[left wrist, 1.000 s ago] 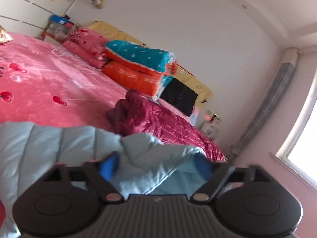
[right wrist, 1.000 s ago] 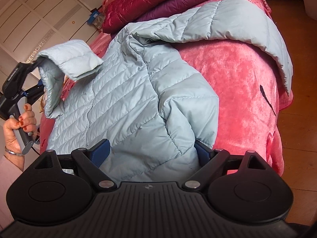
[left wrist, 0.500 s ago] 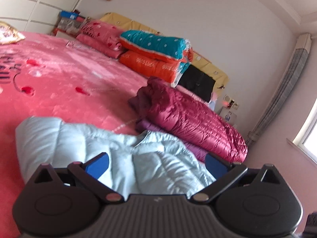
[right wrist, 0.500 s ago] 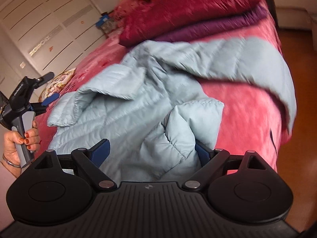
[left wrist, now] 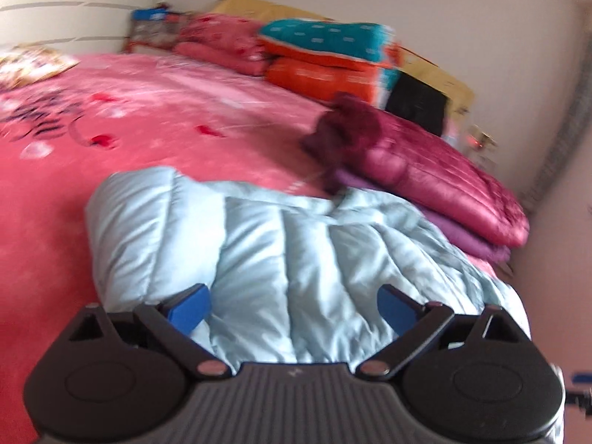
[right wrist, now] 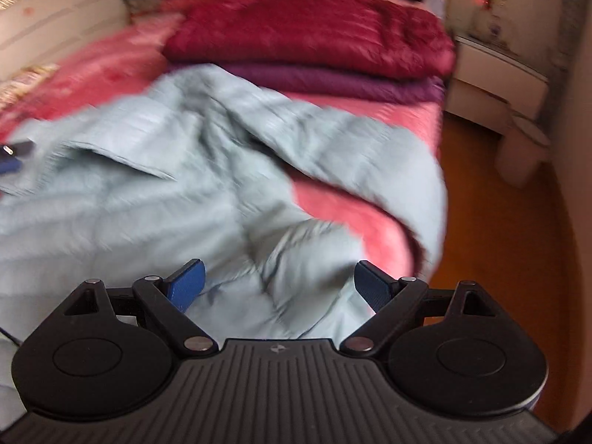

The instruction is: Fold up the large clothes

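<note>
A light blue quilted down jacket [left wrist: 296, 251] lies on the pink bed [left wrist: 166, 118], one sleeve folded over its body. My left gripper [left wrist: 292, 307] is open and empty, its blue pads just above the jacket's near edge. In the right wrist view the jacket [right wrist: 166, 185] is spread and rumpled, with one sleeve [right wrist: 407, 170] draped over the bed's right edge. My right gripper [right wrist: 277, 285] is open and empty over the jacket's near part. The left gripper's tip [right wrist: 14, 151] shows at the far left. Both views are blurred.
A folded maroon jacket [left wrist: 425, 177] lies on a purple one [left wrist: 477, 244] behind the blue jacket. Folded quilts [left wrist: 325, 55] are stacked by the headboard. A white nightstand [right wrist: 495, 74] and a wooden floor [right wrist: 510, 259] lie to the bed's right.
My left gripper let go of the sleeve, which now lies folded on the jacket, and dropped closer to it. My right gripper swung toward the bed's right side.
</note>
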Tool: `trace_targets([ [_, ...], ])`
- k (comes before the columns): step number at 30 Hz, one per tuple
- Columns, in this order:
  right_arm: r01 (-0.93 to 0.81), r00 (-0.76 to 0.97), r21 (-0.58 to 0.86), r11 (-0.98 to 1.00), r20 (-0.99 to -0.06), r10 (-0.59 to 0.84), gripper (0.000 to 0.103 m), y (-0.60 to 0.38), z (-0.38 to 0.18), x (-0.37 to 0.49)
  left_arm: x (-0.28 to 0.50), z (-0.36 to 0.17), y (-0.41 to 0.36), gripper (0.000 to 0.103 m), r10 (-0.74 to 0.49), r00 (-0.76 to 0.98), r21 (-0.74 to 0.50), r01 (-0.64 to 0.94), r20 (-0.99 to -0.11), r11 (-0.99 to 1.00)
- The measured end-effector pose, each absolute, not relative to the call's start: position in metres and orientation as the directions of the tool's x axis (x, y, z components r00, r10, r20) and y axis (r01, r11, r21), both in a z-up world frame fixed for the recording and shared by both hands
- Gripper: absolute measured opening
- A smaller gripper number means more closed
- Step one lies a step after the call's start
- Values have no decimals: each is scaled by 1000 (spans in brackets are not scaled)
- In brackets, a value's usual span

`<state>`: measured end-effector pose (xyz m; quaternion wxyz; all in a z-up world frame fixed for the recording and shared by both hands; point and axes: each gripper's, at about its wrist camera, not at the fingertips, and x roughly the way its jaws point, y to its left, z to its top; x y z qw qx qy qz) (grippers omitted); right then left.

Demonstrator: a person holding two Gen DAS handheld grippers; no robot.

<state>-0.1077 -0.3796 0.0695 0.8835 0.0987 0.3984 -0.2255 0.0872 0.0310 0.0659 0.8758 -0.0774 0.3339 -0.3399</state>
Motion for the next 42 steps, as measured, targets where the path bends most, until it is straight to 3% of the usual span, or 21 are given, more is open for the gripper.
trace_targets([
  [3, 532, 546, -95, 841, -721, -427, 103, -383, 70, -114, 94, 63, 30, 97, -609, 579, -379, 478, -543, 792],
  [6, 521, 604, -92, 848, -663, -443, 103, -379, 86, -114, 97, 63, 27, 97, -582, 600, -377, 443, -549, 813],
  [11, 309, 751, 0, 951, -614, -244, 103, -352, 91, -72, 100, 65, 29, 97, -576, 623, -404, 412, -529, 817],
  [16, 141, 807, 231, 963, -590, 23, 103, -348, 72, -20, 97, 69, 35, 97, -565, 668, -393, 411, -484, 823],
  [24, 247, 825, 426, 871, -563, 41, 103, -405, 39, 39, 94, 73, 31, 97, -531, 703, -322, 424, -473, 847],
  [29, 169, 823, 512, 842, -543, 165, 103, -411, 26, 70, 92, 72, 24, 98, -501, 715, -257, 431, -487, 865],
  [31, 180, 814, 505, 844, -558, 161, 94, -404, 20, 79, 92, 71, 22, 98, -482, 722, -222, 431, -496, 874],
  [33, 184, 814, 514, 838, -557, 163, 65, -401, 16, 85, 93, 69, 20, 98, -460, 729, -194, 423, -507, 885],
  [36, 181, 813, 444, 878, -570, 120, 49, -392, 24, 92, 95, 67, 21, 98, -439, 742, -186, 404, -507, 896],
  [39, 181, 820, 338, 924, -570, 48, 38, -386, 38, 107, 95, 66, 21, 99, -410, 763, -160, 383, -500, 910],
  [42, 186, 832, 220, 958, -553, -35, 35, -380, 51, 127, 97, 65, 16, 100, -369, 782, -108, 367, -501, 924],
])
